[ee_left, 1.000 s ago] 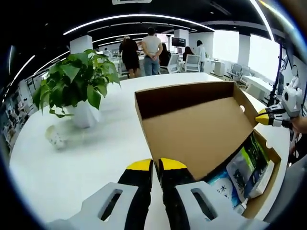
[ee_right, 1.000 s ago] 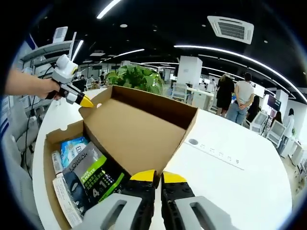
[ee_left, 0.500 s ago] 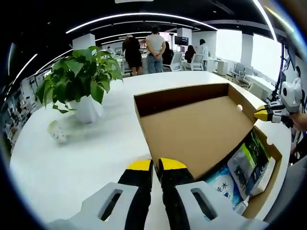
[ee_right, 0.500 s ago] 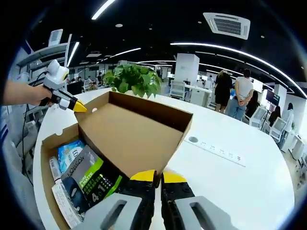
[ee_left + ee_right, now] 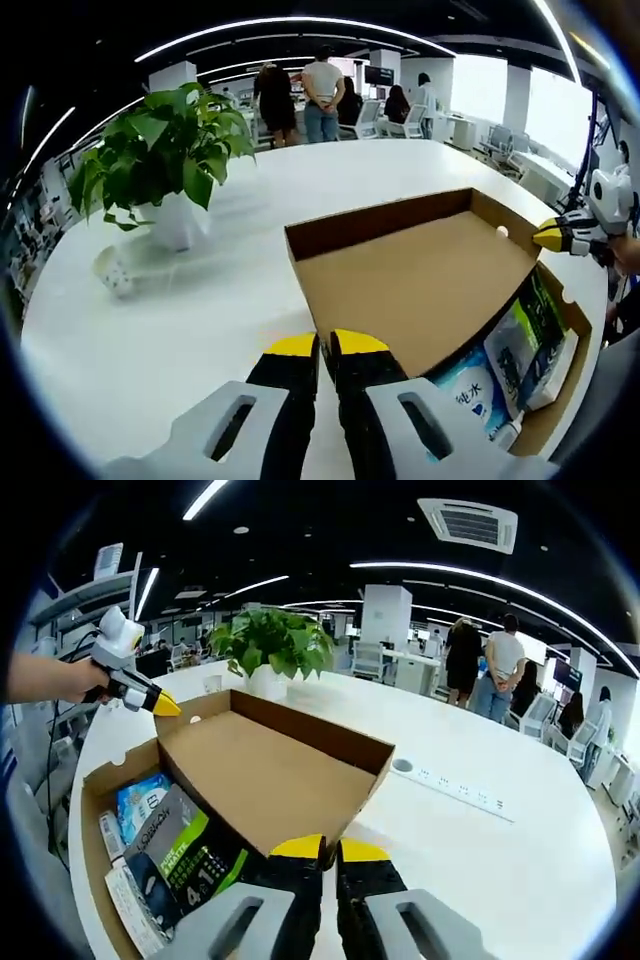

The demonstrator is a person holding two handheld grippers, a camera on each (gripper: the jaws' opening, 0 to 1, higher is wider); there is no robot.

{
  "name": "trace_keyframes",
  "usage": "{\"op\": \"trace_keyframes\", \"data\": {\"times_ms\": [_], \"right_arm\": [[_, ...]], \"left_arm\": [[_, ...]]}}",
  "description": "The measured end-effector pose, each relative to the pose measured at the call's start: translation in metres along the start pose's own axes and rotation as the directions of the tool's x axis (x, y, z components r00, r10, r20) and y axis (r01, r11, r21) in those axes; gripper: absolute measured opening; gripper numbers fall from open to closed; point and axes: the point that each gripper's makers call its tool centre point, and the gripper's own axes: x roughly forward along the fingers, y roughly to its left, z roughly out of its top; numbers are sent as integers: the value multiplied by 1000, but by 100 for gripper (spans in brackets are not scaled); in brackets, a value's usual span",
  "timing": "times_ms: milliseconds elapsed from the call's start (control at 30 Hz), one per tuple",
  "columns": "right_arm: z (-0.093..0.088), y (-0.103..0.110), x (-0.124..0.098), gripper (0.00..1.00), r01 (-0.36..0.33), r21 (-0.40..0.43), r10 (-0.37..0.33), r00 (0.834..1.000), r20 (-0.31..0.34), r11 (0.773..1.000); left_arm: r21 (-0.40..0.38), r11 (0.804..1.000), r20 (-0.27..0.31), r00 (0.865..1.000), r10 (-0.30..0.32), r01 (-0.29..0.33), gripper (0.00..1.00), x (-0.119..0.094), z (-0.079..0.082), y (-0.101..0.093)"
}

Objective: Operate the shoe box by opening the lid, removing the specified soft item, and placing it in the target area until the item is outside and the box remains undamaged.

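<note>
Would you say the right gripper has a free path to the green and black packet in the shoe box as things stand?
Probably not yet. The right gripper is shut on the lid, which slants over the green and black packet. It would have to let go first.

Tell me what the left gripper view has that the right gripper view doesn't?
Left gripper view's extras: a small white object beside the plant pot, and bright windows.
Right gripper view's extras: a ceiling vent and a long white strip on the table.
Shared: the box, its lid pinched at two corners by the left hand-held gripper and right hand-held gripper, the plant, the packs inside, and people far off.
</note>
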Motion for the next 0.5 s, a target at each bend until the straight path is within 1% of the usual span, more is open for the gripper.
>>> {"op": "trace_keyframes", "data": {"times_ms": [233, 500], "right_arm": [[-1, -1, 3, 0, 3, 0, -3, 1000, -10, 1000], [-3, -4, 5, 0, 6, 9, -6, 1000, -17, 1000]], "left_arm": [[-16, 1000, -11, 1000, 2, -2, 3, 8, 1, 2], [-15, 1000, -15, 1000, 5, -5, 3, 15, 3, 2]]}}
